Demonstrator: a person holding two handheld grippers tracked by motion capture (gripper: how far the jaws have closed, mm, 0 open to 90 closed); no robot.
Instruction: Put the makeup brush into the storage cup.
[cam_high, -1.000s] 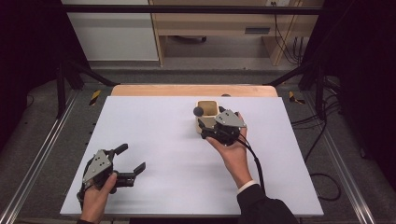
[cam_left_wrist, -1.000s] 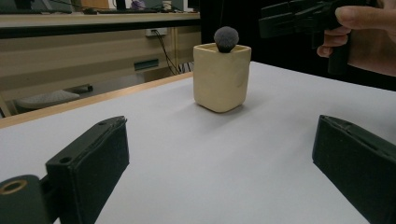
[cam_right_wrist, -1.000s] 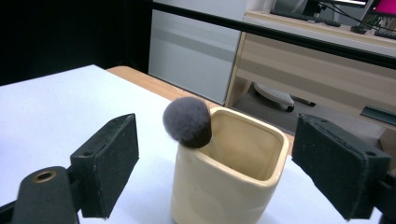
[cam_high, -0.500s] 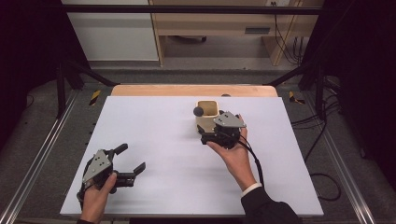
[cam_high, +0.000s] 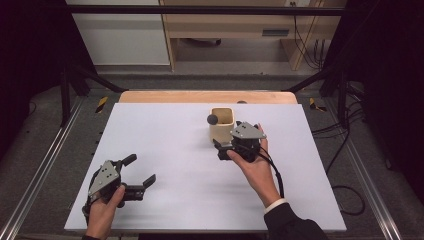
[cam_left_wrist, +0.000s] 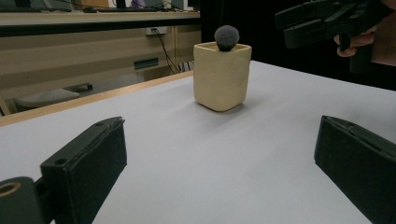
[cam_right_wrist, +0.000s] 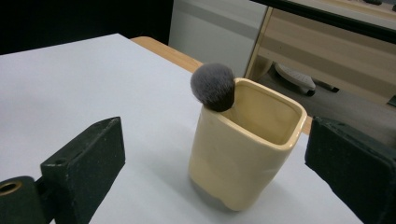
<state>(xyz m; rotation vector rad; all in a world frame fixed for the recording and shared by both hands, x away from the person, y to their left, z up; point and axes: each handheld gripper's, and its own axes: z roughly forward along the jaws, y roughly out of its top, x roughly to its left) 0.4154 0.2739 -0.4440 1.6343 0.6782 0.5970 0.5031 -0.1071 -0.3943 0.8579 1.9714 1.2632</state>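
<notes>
A cream square cup (cam_high: 221, 131) stands at the table's far middle. A brush with a round grey head (cam_high: 212, 119) leans in it against its left rim. My right gripper (cam_high: 220, 149) hovers just on the near side of the cup. Its jaws have just been opening and now stand open with nothing gripped. In the right gripper view the cup (cam_right_wrist: 243, 154) and brush head (cam_right_wrist: 213, 86) sit straight ahead, clear of both pads. My left gripper (cam_high: 141, 169) rests open near the front left, empty, facing the cup (cam_left_wrist: 221, 77) from a distance.
The white table top (cam_high: 165, 140) ends in a wooden strip (cam_high: 205, 97) at the far edge. Metal rails run along both sides. Cables (cam_high: 345, 145) hang at the right. Shelving and a cabinet stand beyond the table.
The right gripper has drawn back a little from the cup toward the person, and its jaws stand wider. The brush stays in the cup. The left gripper has not moved.
</notes>
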